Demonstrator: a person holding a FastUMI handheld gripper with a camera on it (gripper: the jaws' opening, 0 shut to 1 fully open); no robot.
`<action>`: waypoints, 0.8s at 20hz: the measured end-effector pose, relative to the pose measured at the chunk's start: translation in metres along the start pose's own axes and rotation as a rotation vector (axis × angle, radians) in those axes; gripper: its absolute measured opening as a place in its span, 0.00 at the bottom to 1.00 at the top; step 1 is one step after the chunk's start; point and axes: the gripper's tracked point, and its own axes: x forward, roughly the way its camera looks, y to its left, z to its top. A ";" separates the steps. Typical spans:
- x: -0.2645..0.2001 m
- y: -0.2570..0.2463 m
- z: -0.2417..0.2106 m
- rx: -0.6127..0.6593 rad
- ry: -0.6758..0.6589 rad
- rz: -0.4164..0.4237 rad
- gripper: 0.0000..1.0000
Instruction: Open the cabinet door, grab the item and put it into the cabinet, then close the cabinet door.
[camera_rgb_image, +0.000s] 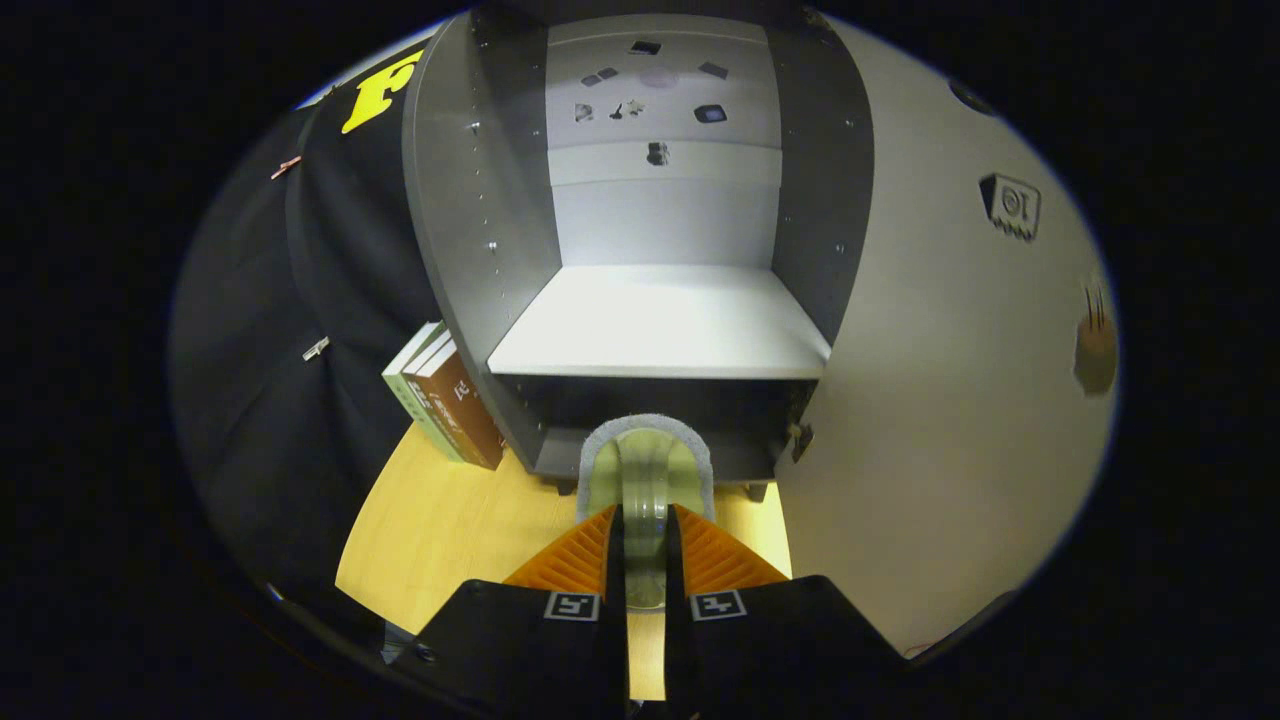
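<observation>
The grey cabinet (480, 230) stands open just ahead of me, with a bare white shelf (660, 325) inside and a dark compartment below it. Its pale door (930, 400) is swung wide to the right. My gripper (645, 520) is shut on the item (645, 460), a pale green rounded thing with a grey fuzzy rim. Both orange fingers (570, 560) press on its sides. The item rises in front of the cabinet's lower front edge, below the shelf level.
Two or three upright books (445, 400) lean against the cabinet's left side on the wooden tabletop (450, 520). Black cloth hangs behind them to the left. Small dark stickers dot the cabinet's back panel (660, 110).
</observation>
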 end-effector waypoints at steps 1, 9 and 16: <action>0.003 0.001 0.012 0.006 -0.013 -0.001 0.18; 0.040 -0.003 0.074 0.002 -0.037 -0.036 0.18; 0.100 -0.001 0.107 0.008 -0.018 -0.065 0.18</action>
